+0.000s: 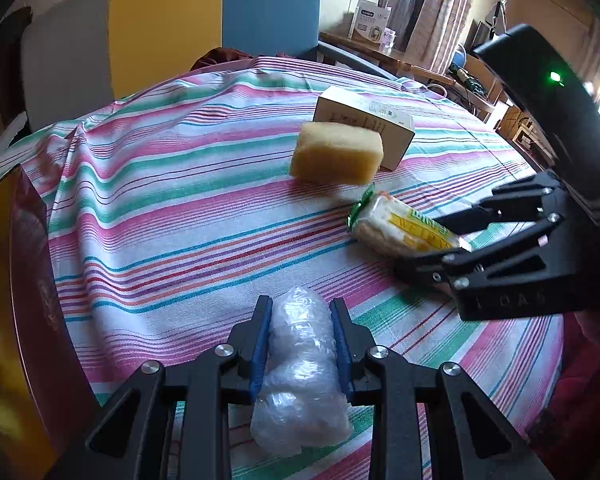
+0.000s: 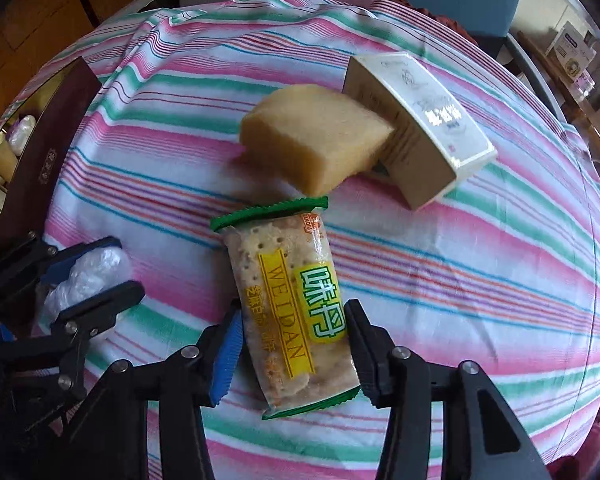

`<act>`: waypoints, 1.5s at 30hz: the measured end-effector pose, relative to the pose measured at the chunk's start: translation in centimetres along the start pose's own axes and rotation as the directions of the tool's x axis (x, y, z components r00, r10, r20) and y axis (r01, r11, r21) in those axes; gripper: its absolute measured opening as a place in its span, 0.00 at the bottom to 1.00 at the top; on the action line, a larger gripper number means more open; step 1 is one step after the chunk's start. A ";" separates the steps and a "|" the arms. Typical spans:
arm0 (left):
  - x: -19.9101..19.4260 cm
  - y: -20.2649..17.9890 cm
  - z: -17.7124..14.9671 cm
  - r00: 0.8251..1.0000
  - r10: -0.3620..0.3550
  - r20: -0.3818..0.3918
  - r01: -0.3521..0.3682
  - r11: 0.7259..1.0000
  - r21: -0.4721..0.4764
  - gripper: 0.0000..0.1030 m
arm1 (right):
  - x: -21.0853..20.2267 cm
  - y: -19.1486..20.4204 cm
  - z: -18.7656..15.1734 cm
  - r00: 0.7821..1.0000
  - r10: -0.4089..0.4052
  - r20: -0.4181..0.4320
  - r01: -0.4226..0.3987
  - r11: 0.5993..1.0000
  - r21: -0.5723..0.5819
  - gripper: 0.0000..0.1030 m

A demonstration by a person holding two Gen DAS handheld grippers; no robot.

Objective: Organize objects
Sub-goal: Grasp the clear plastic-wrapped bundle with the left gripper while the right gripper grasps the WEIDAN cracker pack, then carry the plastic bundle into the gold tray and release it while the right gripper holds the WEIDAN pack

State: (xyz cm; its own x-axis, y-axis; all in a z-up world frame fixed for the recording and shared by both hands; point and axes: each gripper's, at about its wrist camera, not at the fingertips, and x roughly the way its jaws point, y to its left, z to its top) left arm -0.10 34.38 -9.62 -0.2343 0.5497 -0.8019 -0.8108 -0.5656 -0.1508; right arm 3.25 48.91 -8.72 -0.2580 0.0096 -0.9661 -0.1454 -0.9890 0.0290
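My left gripper (image 1: 302,312) is shut on a clear plastic-wrapped bundle (image 1: 302,368) just above the striped tablecloth (image 1: 172,208). It also shows in the right wrist view (image 2: 122,266) with the bundle (image 2: 88,272). My right gripper (image 2: 294,314) is shut on a cracker packet (image 2: 290,300) with green ends and a yellow label. In the left wrist view the right gripper (image 1: 428,240) holds the packet (image 1: 400,226). A yellow sponge (image 1: 336,152) (image 2: 316,140) leans against a white carton (image 1: 366,124) (image 2: 420,128) beyond.
A dark red box (image 1: 32,280) with a gold inside stands open at the left edge; in the right wrist view the box (image 2: 48,148) holds several small items. Yellow, grey and blue chair backs (image 1: 220,20) stand behind the table. A cluttered desk (image 1: 380,52) is at the far right.
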 end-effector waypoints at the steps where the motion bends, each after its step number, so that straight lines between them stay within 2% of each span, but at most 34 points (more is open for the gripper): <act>1: 0.0 -0.1 0.0 1.000 0.004 -0.001 -0.004 1.000 0.002 0.29 | 0.0 0.0 -0.4 1.000 0.007 0.006 -0.007 1.000 0.013 0.49; 6: -0.5 -0.3 -0.2 0.999 0.034 -0.011 -0.033 0.999 0.003 0.28 | 0.2 -0.8 -0.8 0.999 0.024 0.023 -0.025 0.998 0.055 0.50; 9: -1.2 -0.4 -0.5 0.999 0.041 -0.017 -0.041 0.999 -0.003 0.27 | 0.1 -0.7 -1.2 0.999 0.007 0.036 -0.009 0.999 0.047 0.50; 15: -4.3 -1.2 -1.4 0.999 0.041 0.032 -0.042 0.999 0.030 0.26 | 0.2 -0.9 -1.5 0.999 -0.010 0.046 0.009 0.999 0.031 0.49; 21: -8.2 0.3 -1.1 0.995 0.028 0.091 -0.025 0.999 -0.035 0.26 | 0.2 -1.4 -1.8 0.998 -0.016 0.057 0.015 1.000 0.025 0.49; 26: -11.1 4.6 -0.6 0.990 0.054 0.132 -0.033 0.988 -0.154 0.26 | 0.1 -1.7 -2.1 0.998 -0.023 0.061 0.022 1.000 0.020 0.49; 30: -12.3 9.5 -0.1 0.986 0.087 0.142 -0.044 0.960 -0.277 0.26 | 0.1 -2.0 -2.3 0.998 -0.027 0.062 0.026 0.999 0.018 0.49; 34: -12.6 14.9 0.7 0.984 0.104 0.142 -0.038 0.914 -0.405 0.26 | 0.0 -2.5 -2.4 0.998 -0.027 0.062 0.025 0.999 0.019 0.49; 40: -11.1 20.8 1.9 0.983 0.147 0.110 -0.071 0.856 -0.512 0.26 | 0.0 -3.1 -2.6 0.998 -0.026 0.065 0.025 1.000 0.017 0.49; 45: -9.2 23.5 2.6 0.983 0.163 0.082 -0.089 0.820 -0.566 0.26 | -0.1 -3.7 -2.6 0.997 -0.029 0.066 0.028 1.000 0.012 0.49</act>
State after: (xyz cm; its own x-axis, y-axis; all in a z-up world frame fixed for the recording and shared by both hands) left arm -18.38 17.63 -4.30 -0.4062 0.4984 -0.7659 -0.3401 -0.8604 -0.3796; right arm 6.30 52.16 -9.44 -0.3165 0.0479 -0.9474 -0.1644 -0.9864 0.0051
